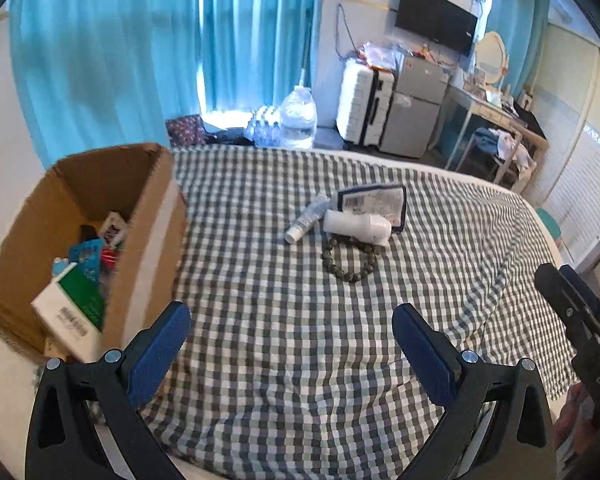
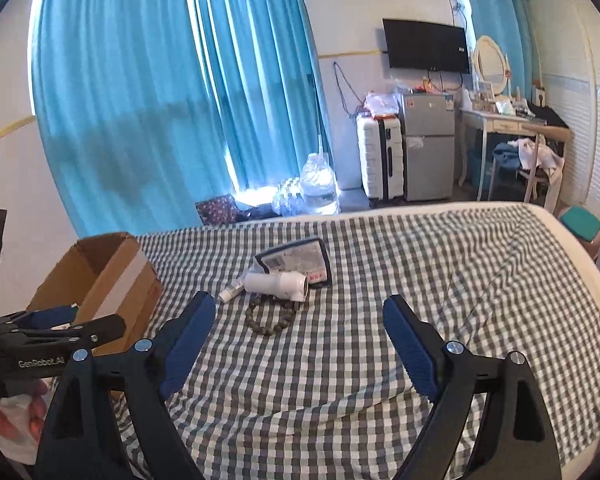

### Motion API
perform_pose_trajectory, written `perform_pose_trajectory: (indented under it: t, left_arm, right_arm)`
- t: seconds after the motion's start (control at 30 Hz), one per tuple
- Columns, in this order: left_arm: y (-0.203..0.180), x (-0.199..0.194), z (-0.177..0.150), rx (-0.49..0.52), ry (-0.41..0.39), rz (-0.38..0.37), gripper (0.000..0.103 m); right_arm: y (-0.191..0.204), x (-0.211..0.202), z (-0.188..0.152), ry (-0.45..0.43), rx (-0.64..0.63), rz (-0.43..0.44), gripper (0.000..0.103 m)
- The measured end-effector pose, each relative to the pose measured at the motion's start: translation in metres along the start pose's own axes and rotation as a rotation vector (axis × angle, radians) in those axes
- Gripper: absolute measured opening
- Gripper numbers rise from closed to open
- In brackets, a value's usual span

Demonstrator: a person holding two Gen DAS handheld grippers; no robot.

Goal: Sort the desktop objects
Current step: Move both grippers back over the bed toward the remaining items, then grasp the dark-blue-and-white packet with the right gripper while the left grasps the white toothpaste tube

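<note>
A: Nearest, what do the tools show?
B: The left gripper [image 1: 291, 330] has its blue pads spread wide, nothing between them; the right gripper [image 2: 299, 320] is just as wide and bare. Both hang over the grey-and-white checked cloth [image 1: 300, 360].
A: And at the near left?
B: An open brown cardboard box [image 1: 148, 216] holding a white-and-green carton [image 1: 70, 308] with other packets.
A: Farther out?
B: A dark beaded bracelet [image 2: 270, 316] lies mid-cloth, touching a white plastic bottle [image 2: 278, 282] on its side. A small white tube [image 2: 232, 291] lies just left, and a flat dark-edged printed packet [image 2: 300, 260] lies behind them.
</note>
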State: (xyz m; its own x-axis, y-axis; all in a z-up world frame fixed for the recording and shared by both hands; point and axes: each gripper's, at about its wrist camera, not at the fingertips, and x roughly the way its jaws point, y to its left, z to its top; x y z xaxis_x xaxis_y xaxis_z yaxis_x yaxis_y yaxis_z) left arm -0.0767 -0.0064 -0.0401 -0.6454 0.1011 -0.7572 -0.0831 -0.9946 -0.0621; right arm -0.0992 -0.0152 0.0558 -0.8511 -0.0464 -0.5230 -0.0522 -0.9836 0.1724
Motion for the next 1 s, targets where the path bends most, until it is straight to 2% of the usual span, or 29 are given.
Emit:
perform_pose_trajectory:
  t: [0.33,0.57,0.77,0.9,1.0]
  left_arm:
    - [-0.002,0.068,-0.001,0.061,0.098,0.047,0.103]
    - [0.002,0.122,0.021,0.041,0.138,0.037,0.103]
    - [0.007,0.174,0.04,0.049,0.172,0.069,0.103]
    - [0.018,0.203,0.053,0.048,0.172,0.074,0.103]
    - [0.025,0.225,0.06,0.056,0.176,0.083,0.103]
  right_arm:
    - [-0.021,0.058,-0.011,0.111,0.066,0.007,0.086]
    - [-0.027,0.098,-0.001,0.15,0.024,-0.001,0.086]
    - [-0.031,0.148,0.008,0.204,0.02,0.002,0.086]
    - [-0.023,0.18,0.016,0.219,-0.038,0.021,0.086]
    - [-0.019,0.204,0.023,0.228,-0.082,-0.004,0.086]
